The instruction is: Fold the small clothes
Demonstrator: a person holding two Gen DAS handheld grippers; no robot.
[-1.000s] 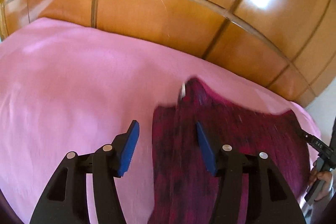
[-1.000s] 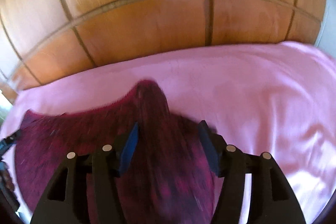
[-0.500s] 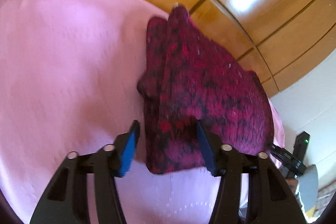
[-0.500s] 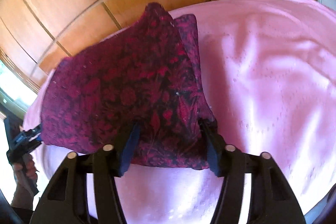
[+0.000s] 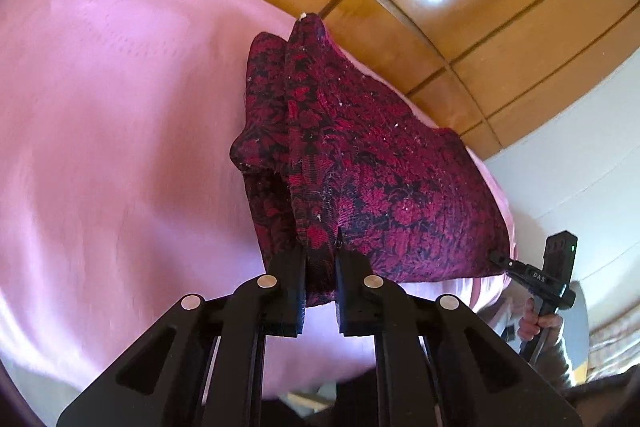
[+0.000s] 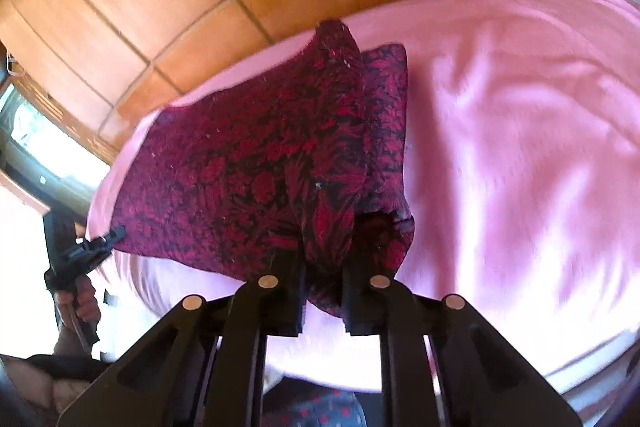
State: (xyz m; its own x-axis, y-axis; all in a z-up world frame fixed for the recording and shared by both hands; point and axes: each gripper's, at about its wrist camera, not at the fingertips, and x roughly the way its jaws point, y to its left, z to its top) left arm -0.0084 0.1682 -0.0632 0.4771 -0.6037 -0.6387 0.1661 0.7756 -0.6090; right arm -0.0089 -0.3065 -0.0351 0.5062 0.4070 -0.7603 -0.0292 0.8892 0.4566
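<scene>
Bed: a pink sheet (image 5: 120, 131) covered it.
Garment: a dark red patterned cloth (image 5: 360, 155) lay on the sheet's far side.
Left gripper (image 5: 320, 267): jaws were closing, pinching the cloth's near-left corner.
Right gripper (image 6: 323, 269): jaws were closing, pinching the near-right corner.

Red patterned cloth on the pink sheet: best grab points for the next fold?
Probably the two near corners of the red patterned cloth, coming from the near edge. It lies flat and wide there; the left claw and right claw are closing on that hem.
</scene>
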